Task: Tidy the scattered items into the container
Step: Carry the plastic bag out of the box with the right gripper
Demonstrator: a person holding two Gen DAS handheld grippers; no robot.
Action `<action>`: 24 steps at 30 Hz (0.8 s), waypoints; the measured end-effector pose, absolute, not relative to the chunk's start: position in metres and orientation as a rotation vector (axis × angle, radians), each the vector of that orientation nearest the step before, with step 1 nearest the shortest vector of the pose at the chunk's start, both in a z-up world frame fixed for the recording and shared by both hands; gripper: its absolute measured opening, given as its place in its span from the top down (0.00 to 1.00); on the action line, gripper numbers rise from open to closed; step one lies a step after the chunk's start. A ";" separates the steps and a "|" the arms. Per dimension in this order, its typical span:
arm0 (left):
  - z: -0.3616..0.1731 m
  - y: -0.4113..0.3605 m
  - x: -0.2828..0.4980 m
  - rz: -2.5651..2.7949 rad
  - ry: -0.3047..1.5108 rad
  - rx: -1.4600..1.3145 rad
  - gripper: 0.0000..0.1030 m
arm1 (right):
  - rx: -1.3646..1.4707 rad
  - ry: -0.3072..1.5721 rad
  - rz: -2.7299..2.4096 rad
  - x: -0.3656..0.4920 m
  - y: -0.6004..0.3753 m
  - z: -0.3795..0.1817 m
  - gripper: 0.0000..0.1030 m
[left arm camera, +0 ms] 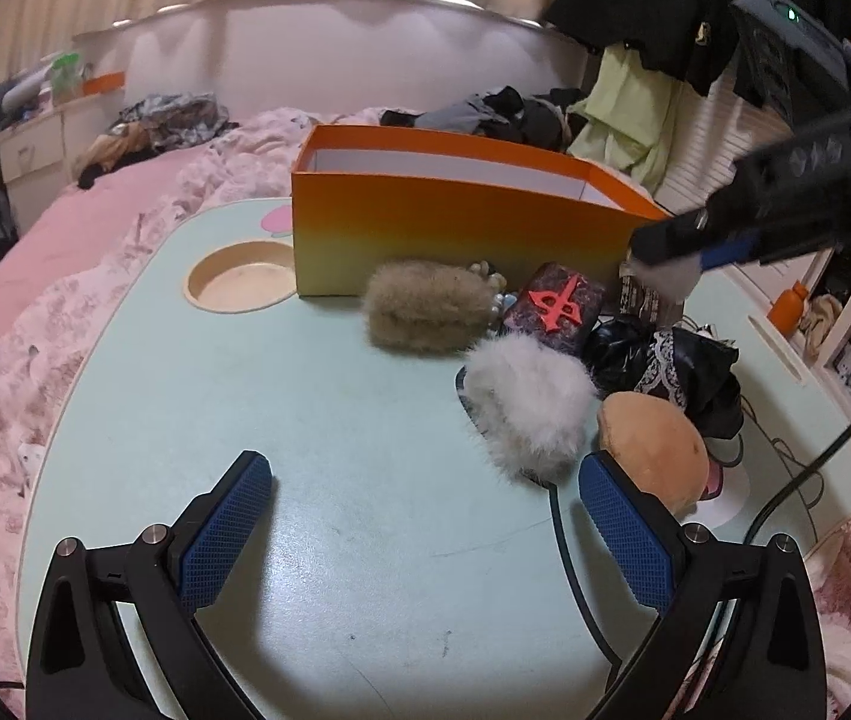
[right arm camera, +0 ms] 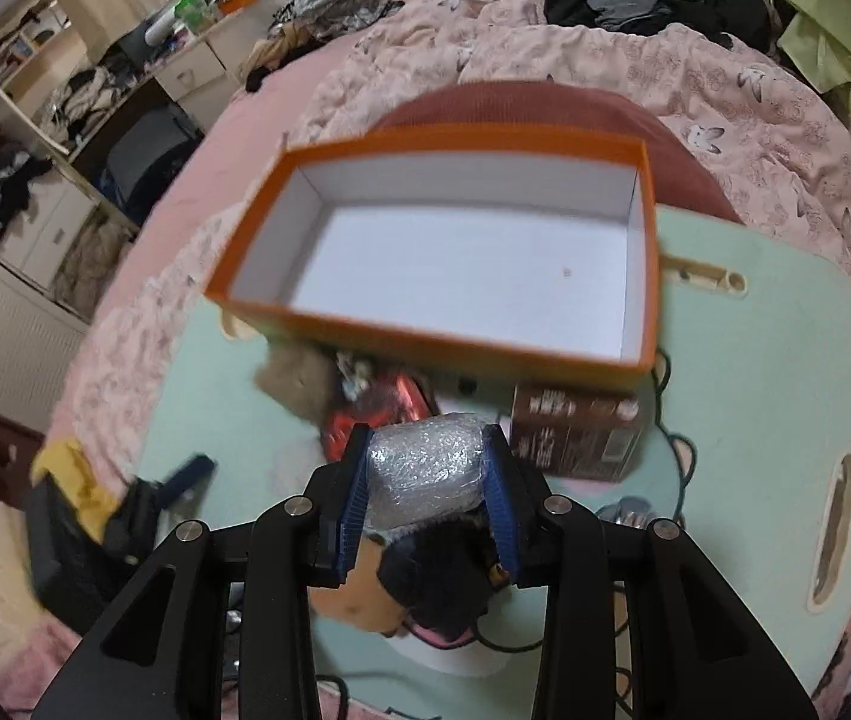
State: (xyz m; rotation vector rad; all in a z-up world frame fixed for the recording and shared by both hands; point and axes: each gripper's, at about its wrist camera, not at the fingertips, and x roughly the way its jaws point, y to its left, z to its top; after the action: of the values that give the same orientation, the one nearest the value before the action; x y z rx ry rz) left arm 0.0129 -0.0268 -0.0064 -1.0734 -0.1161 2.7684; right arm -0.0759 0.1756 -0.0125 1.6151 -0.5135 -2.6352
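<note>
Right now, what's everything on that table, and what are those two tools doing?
Box: one, orange, white inside, empty, back of table.
Table: one, pale green, on the pink bed.
Brown fluff: one, tan, before the box.
White fluff: one, right of centre.
Red-marked case: one, dark, between the fluffs.
Carton: one, brown, at the box's right corner.
Plush: one, orange-tan, right edge.
Black lace cloth: one, behind the plush.
Bundle: one, silvery wrap, held above the table.
Left tool: open, holding nothing.
Right tool: shut on the bundle.
</note>
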 end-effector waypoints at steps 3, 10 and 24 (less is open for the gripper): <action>-0.007 -0.026 0.013 2.778 -0.085 -1.090 0.01 | 1.559 -0.454 -2.732 -0.071 0.170 -0.019 0.62; -0.008 -0.022 0.015 2.791 -0.025 -1.118 0.01 | 1.156 -0.475 -3.001 -0.013 0.172 0.002 0.24; -0.010 -0.014 0.017 2.798 0.058 -1.154 0.01 | 1.339 -0.395 -3.128 0.070 0.151 -0.072 0.21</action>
State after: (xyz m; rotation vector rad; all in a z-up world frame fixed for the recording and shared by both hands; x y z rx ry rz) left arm 0.0170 -0.0143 -0.0095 -1.1536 0.0581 2.7976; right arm 0.0695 0.1513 -0.0717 1.3385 -0.3951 -3.1282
